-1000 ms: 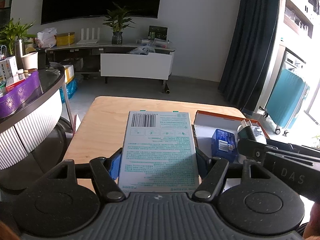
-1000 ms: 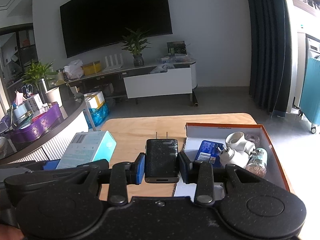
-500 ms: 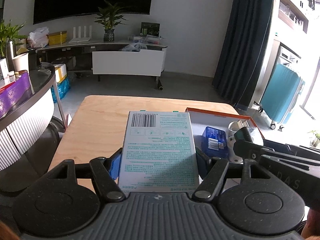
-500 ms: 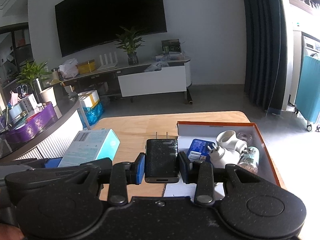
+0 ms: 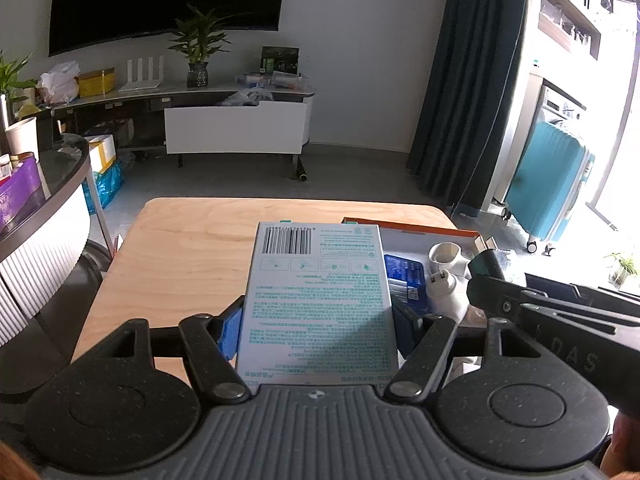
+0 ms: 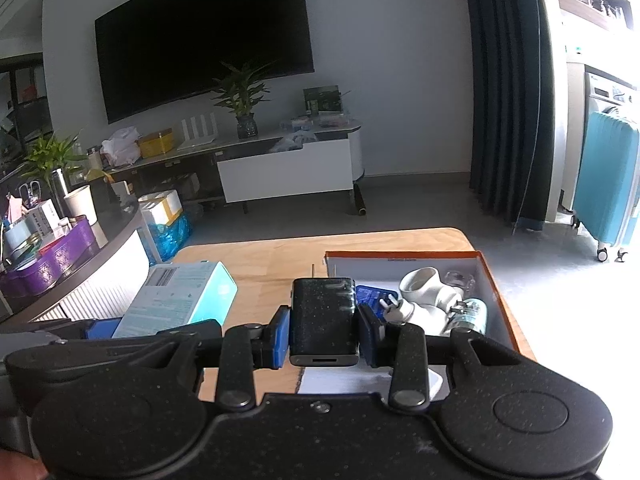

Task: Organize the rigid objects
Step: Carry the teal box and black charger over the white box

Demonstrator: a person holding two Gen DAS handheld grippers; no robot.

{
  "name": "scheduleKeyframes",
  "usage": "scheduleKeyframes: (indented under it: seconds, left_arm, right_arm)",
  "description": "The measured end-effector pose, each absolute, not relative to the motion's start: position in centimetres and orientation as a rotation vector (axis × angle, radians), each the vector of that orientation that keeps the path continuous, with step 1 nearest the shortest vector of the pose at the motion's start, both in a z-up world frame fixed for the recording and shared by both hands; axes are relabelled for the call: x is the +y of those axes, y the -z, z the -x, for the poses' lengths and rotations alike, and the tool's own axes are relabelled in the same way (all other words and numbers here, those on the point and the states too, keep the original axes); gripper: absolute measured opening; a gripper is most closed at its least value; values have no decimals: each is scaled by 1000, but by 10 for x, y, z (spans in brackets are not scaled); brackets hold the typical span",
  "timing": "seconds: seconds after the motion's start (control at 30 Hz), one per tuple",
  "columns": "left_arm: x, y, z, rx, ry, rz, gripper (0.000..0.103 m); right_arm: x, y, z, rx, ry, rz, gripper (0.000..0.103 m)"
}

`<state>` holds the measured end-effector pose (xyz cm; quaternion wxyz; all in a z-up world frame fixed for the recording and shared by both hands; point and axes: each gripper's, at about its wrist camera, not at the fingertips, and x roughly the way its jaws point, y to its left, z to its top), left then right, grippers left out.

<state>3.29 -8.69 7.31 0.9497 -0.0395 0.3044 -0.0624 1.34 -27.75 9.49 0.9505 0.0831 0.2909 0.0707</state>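
My left gripper is shut on a flat pale box with teal print and a barcode, held above the wooden table. My right gripper is shut on a black plug charger, its two prongs pointing away. Both hang near the left edge of an orange-rimmed open box that holds a blue packet, white plug adapters and a small bottle. The pale box also shows in the right wrist view, and the charger in the left wrist view.
A curved counter with a purple tray stands left of the table. Behind are a TV stand, a potted plant, a dark curtain and a teal suitcase. White paper lies at the table's near edge.
Both views have shifted a little so the orange-rimmed box sits closer to the held items; the right gripper with the charger drifted slightly. Both grips are unchanged.
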Motion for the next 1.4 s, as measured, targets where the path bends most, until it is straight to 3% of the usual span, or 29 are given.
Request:
scheduleKeyframes:
  seconds: [1.4]
  left_arm:
    - [-139,-75,-53,636,263,26,71]
  right_arm:
    - [-350,-91,-12,586,13,-247,43]
